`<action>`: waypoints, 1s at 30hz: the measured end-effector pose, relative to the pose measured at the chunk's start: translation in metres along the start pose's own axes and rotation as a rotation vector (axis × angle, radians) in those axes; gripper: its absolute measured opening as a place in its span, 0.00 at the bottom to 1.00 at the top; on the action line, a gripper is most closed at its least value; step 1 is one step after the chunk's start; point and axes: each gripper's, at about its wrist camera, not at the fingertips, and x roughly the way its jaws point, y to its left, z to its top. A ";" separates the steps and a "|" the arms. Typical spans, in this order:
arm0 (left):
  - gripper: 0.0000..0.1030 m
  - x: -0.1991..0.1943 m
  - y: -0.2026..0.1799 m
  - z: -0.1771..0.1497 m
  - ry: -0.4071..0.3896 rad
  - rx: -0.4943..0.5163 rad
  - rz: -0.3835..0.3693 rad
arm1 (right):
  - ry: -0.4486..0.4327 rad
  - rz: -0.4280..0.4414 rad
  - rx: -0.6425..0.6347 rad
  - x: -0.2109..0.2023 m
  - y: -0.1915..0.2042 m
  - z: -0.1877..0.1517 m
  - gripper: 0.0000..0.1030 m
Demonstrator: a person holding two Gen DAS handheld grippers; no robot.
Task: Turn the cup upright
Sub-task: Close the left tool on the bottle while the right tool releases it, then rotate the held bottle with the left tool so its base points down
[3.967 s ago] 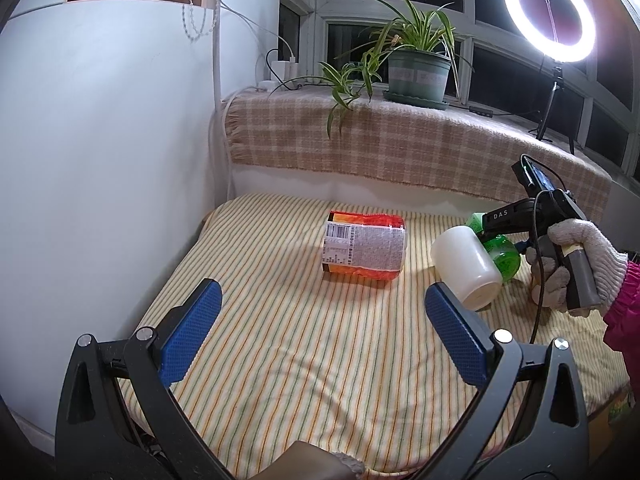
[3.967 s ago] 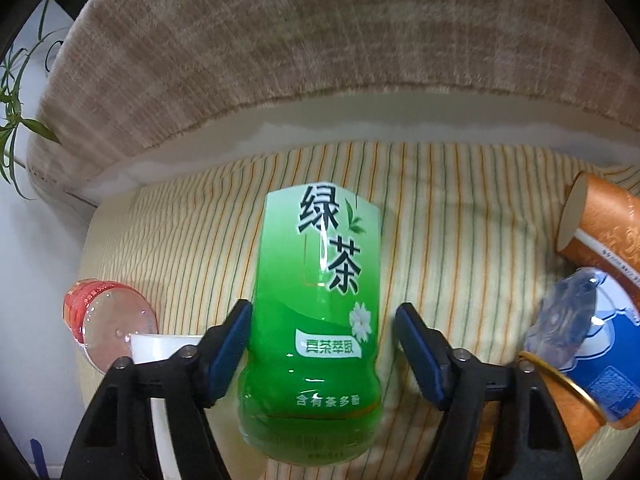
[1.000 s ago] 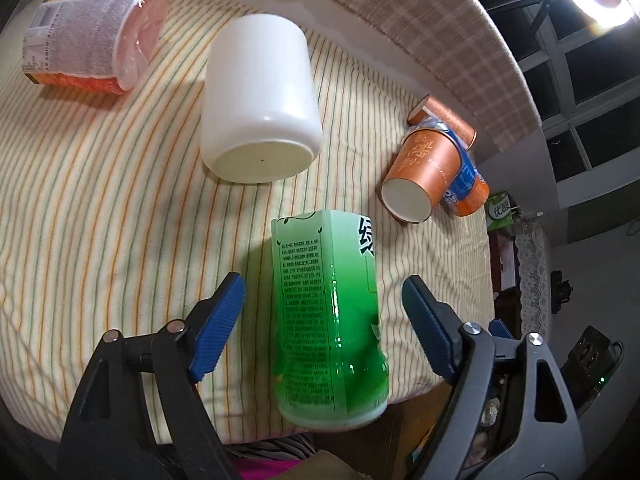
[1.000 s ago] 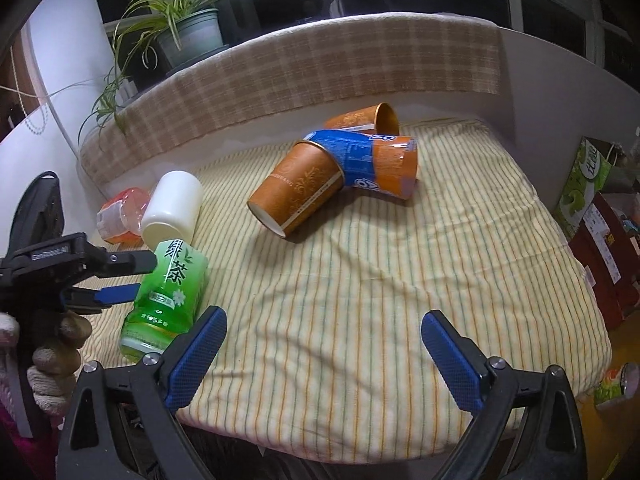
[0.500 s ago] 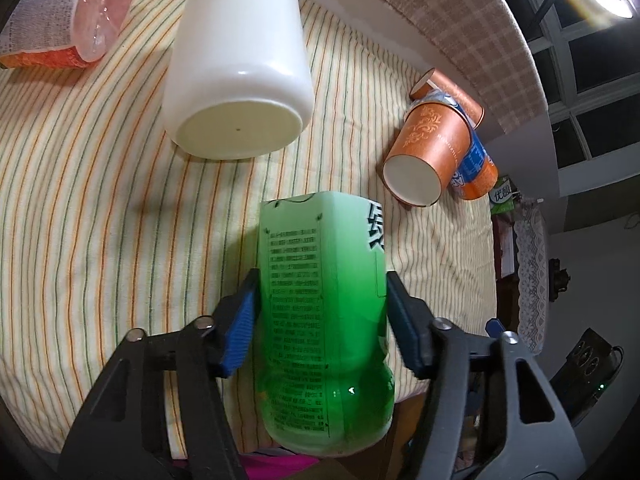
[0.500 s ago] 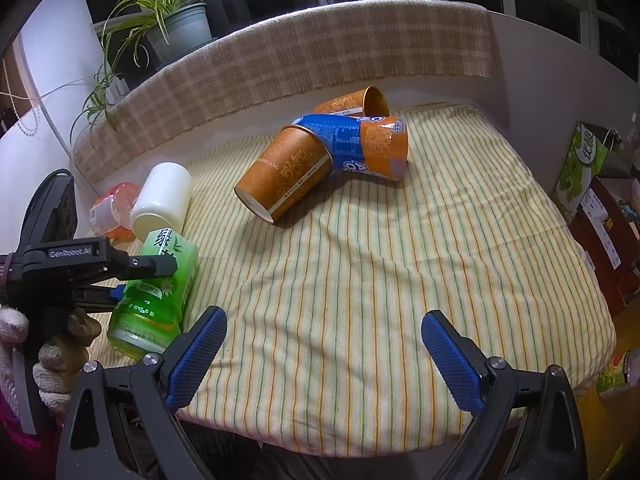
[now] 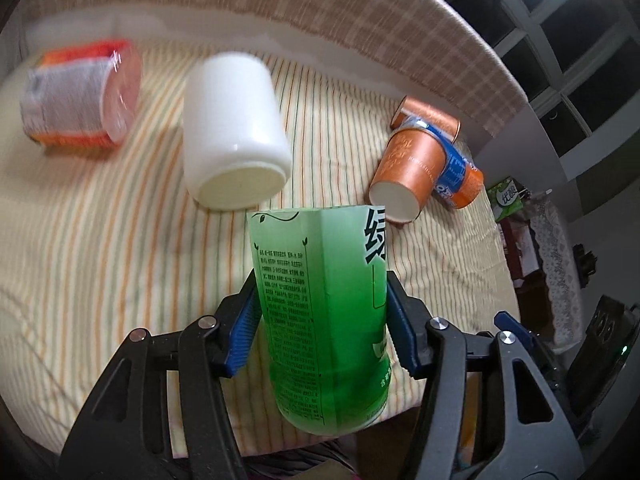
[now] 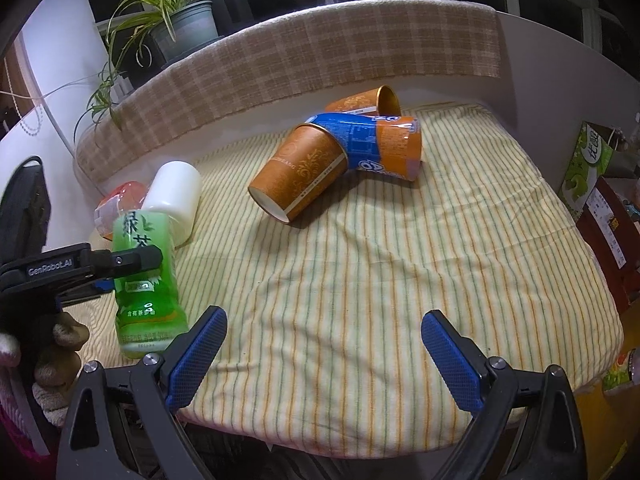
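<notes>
My left gripper is shut on the green tea cup, blue pads on both its sides. In the right wrist view the green cup stands steeply tilted, base down, near the front left edge, with the left gripper across its middle. My right gripper is open and empty above the front of the striped cloth.
A white cup and a red-orange cup lie on their sides behind the green one. An orange paper cup, a blue-orange cup and another orange cup lie piled mid-back. A potted plant stands on the ledge.
The left gripper stays closed on the green cup and has lifted and tipped it from lying flat towards upright. The right gripper stays open, nearly still.
</notes>
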 end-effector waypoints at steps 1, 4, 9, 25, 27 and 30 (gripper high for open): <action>0.57 -0.004 -0.002 0.000 -0.018 0.017 0.010 | 0.000 0.002 -0.001 0.000 0.001 0.000 0.96; 0.57 -0.011 -0.006 0.001 -0.067 0.066 0.050 | 0.002 0.005 -0.006 0.001 0.004 0.000 0.96; 0.57 -0.015 -0.016 0.000 -0.164 0.159 0.129 | 0.007 0.004 -0.002 0.003 0.006 0.000 0.96; 0.57 0.002 -0.040 -0.019 -0.390 0.347 0.212 | 0.016 -0.007 0.011 0.004 0.003 0.000 0.96; 0.57 0.004 -0.039 -0.022 -0.386 0.355 0.207 | 0.012 -0.007 0.008 0.003 0.004 0.000 0.96; 0.57 0.004 -0.036 -0.028 -0.390 0.361 0.198 | 0.007 -0.006 0.006 0.002 0.006 0.000 0.96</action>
